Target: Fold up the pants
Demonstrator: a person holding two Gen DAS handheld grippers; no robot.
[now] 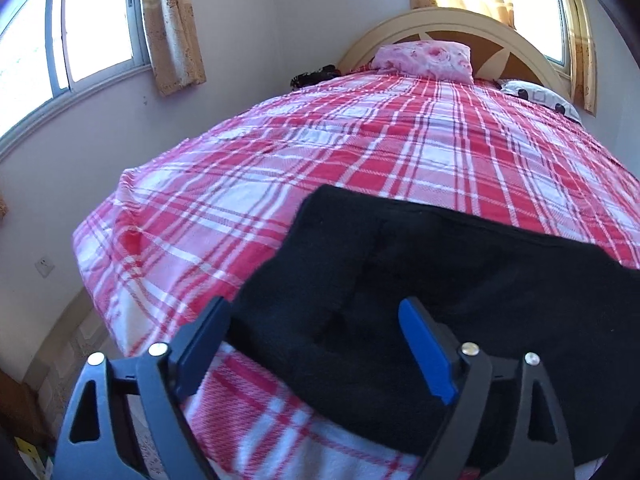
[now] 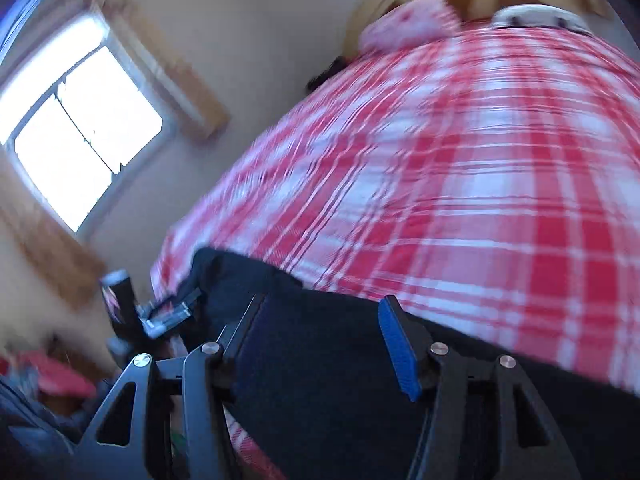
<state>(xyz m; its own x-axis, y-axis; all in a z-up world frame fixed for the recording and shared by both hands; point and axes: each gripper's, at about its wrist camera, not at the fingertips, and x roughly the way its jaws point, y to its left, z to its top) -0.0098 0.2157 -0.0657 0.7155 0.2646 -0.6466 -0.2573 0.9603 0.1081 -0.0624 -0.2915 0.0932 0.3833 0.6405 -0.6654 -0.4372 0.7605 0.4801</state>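
Black pants (image 1: 460, 280) lie folded on the near part of a bed with a red and white plaid cover (image 1: 320, 152). My left gripper (image 1: 316, 320) is open, its blue-padded fingers (image 1: 424, 344) spread over the pants' near left edge, holding nothing. In the right wrist view the pants (image 2: 320, 360) look dark and blurred. My right gripper (image 2: 320, 320) is open over them, with nothing between its fingers. The left gripper (image 2: 160, 312) shows at the pants' left end.
A pink floral pillow (image 1: 424, 60) and a spotted white pillow (image 1: 540, 98) lie by the wooden headboard (image 1: 460, 24). Windows with beige curtains (image 1: 172, 28) are on the walls. The bed's left edge drops to a tiled floor (image 1: 80, 340).
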